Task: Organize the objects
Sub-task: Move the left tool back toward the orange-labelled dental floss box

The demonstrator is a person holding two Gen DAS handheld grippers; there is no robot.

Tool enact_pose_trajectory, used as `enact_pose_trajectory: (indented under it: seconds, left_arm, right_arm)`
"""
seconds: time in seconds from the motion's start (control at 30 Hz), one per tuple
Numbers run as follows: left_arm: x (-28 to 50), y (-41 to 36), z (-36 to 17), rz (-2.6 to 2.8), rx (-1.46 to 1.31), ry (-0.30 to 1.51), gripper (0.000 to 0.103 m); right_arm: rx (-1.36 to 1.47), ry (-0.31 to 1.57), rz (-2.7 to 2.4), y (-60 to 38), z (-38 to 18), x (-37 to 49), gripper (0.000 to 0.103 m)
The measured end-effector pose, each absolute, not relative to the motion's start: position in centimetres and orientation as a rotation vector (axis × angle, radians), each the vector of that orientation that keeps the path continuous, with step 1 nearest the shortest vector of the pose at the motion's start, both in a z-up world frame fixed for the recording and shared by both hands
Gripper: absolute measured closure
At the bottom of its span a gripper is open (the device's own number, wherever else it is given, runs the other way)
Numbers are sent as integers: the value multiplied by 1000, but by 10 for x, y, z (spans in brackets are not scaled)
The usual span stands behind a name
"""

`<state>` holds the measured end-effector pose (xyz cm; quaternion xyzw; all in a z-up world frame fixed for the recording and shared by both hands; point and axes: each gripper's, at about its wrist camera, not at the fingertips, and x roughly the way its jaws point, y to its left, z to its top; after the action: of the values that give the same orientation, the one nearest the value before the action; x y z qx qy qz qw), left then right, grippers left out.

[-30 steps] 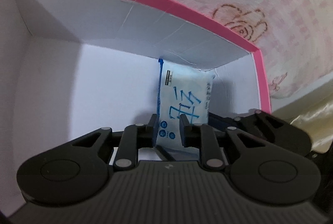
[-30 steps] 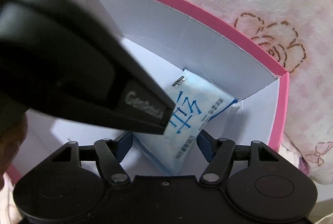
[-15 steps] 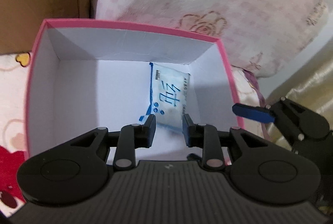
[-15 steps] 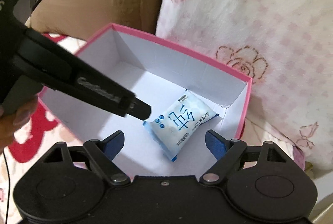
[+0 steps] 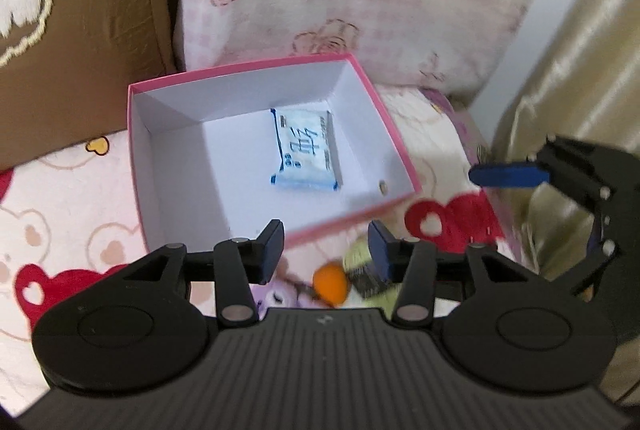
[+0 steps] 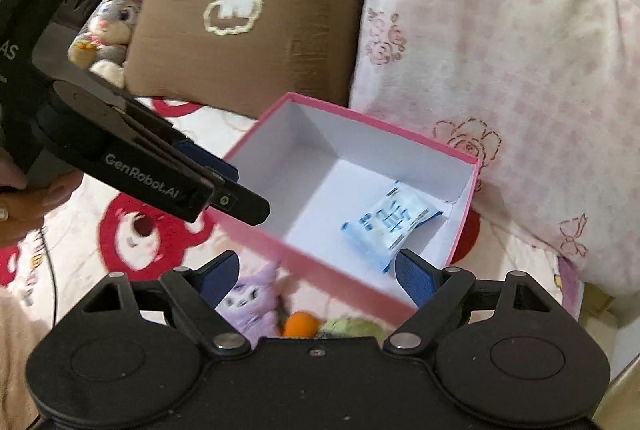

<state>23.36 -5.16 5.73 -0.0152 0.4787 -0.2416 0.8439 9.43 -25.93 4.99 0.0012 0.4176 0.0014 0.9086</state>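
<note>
left wrist view: next items wait just under the empty left gripper (image 5: pixel 326 242)
its jaws, parted, have just been opening; orange ball (image 5: pixel 330 283) at 6 o'clock, nearer than the tissue pack (image 5: pixel 306 160) in the pink box (image 5: pixel 136 166) at 12; right gripper (image 6: pixel 318 276) gapes empty

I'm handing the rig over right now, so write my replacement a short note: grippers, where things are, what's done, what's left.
Left gripper: open and holding nothing, its jaws have just been opening.
Right gripper: open wide, nothing between the jaws.
Both hang above the near edge of the pink box on the bed.
Done: the blue-and-white packet lies flat inside the box, toward its far right corner.
Left: a purple plush toy, an orange ball and a greenish item lie on the bedspread in front of the box, not yet put in.
</note>
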Motion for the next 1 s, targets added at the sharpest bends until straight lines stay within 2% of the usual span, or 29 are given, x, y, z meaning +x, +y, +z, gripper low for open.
enact_pose_trajectory:
  seconds: [0.4,0.73,0.93,1.0]
  left_arm:
    - [144,-47,81,-583,71,1021,46]
    - [100,-45,70,-617,131,1086,44]
    - [83,-43,52,-633,115,1110,37]
    - [80,-40,46,-642,93,1117,30]
  right_arm:
    - [-107,852,109,-200,66,22,14]
    - [-147,909,190,-178,57,-8,14]
    - [-163,923,254,-166,35,-17,13]
    - [-135,927,257,-165,23,-19,13]
